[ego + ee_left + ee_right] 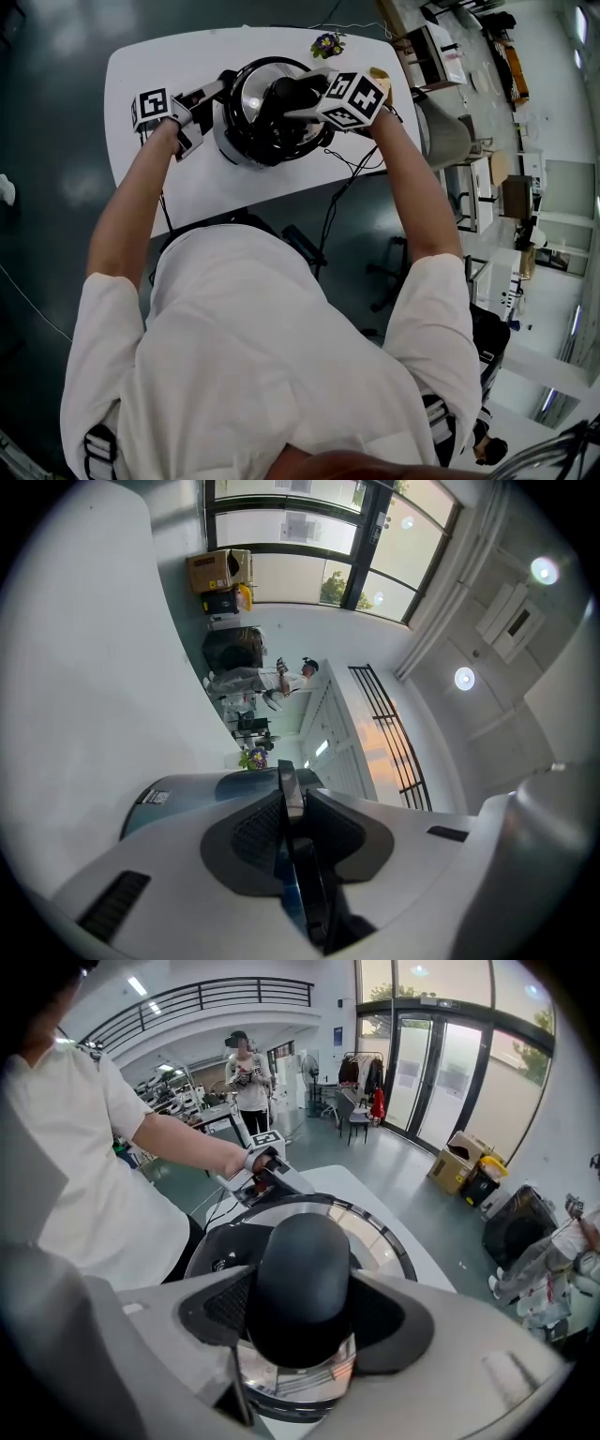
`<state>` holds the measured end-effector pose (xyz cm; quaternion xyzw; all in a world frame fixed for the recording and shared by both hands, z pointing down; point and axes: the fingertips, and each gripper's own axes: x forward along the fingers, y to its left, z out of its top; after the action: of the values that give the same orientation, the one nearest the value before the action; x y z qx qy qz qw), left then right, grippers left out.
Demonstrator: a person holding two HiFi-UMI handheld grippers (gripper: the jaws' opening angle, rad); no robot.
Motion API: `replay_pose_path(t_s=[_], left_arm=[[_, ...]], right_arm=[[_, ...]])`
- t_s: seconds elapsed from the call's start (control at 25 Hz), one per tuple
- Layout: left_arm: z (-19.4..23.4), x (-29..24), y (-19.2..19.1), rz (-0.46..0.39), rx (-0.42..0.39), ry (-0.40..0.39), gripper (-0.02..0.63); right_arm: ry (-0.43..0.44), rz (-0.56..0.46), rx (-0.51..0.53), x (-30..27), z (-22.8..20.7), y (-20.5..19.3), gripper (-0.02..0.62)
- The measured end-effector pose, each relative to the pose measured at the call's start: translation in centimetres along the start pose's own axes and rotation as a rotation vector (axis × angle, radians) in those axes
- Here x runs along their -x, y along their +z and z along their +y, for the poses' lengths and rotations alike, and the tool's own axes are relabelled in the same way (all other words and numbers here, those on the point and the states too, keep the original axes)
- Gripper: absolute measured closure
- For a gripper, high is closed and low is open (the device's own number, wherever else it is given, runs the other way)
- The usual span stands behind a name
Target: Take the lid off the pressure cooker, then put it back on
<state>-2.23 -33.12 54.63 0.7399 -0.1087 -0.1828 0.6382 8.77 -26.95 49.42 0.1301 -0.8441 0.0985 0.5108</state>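
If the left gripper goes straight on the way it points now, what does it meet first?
Most likely the pressure cooker's dark side wall. The jaws are closed on its side handle, so the wall seems to lie just beyond.

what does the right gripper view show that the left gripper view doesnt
Only the right gripper view: the shiny lid from above, its black knob gripped in the right gripper's tongs, and the left gripper on the person's arm at the far rim.
Only the left gripper view: that gripper's tongs shut on the thin black side handle, a label on the pressure cooker's dark wall, flowers beyond.
Both: the pressure cooker on the white table.
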Motion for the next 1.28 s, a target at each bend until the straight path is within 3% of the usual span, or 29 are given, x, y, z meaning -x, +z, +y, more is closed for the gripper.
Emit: replay_pose_path(t_s=[0.28, 0.4, 0.48, 0.6, 0.76, 0.84, 1.0, 1.16, 1.2, 1.28], left_arm=[[1.5, 0.8, 0.3, -0.02, -0.011, 0.019, 0.514], [1.3, 1.6, 0.1, -0.009, -0.05, 0.061, 0.497], [1.5, 2.5, 0.1, 0.001, -0.071, 0.093, 0.488], [-0.4, 4.2, 0.3, -0.011, -0.143, 0.101, 0.486], [-5.7, 6.4, 1.3, -0.138, -0.274, 0.092, 0.486], [-8.9, 8.0, 2.3, -0.232, -0.391, 0.123, 0.488], [-16.0, 9.4, 2.9, -0.35, -0.75, 0.152, 0.491], [-22.5, 9.6, -0.1, -0.456, -1.157, 0.243, 0.497], [-23.2, 9.5, -1.4, -0.478, -1.238, 0.261, 0.506], [-23.4, 8.9, -4.2, -0.508, -1.322, 0.292, 0.511]], right_arm=[[0.038, -0.016, -0.048, -0.6, 0.1, -0.1, 0.296], [0.041, -0.082, -0.041, 1.4, -0.1, 0.3, 0.296], [0.024, -0.197, -0.068, 3.9, -0.6, 1.2, 0.298], [-0.014, -0.464, -0.139, 9.5, -1.5, 3.1, 0.298], [-0.078, -0.865, -0.226, 17.6, -1.5, 4.1, 0.298], [-0.159, -1.026, -0.24, 21.3, -1.1, 3.7, 0.299], [-0.332, -1.256, -0.266, 26.4, 0.0, 0.9, 0.299], [-0.546, -1.285, -0.243, 28.5, 1.3, -3.0, 0.301], [-0.593, -1.281, -0.248, 28.5, 1.7, -4.1, 0.301], [-0.632, -1.285, -0.272, 27.8, 2.5, -6.3, 0.301]])
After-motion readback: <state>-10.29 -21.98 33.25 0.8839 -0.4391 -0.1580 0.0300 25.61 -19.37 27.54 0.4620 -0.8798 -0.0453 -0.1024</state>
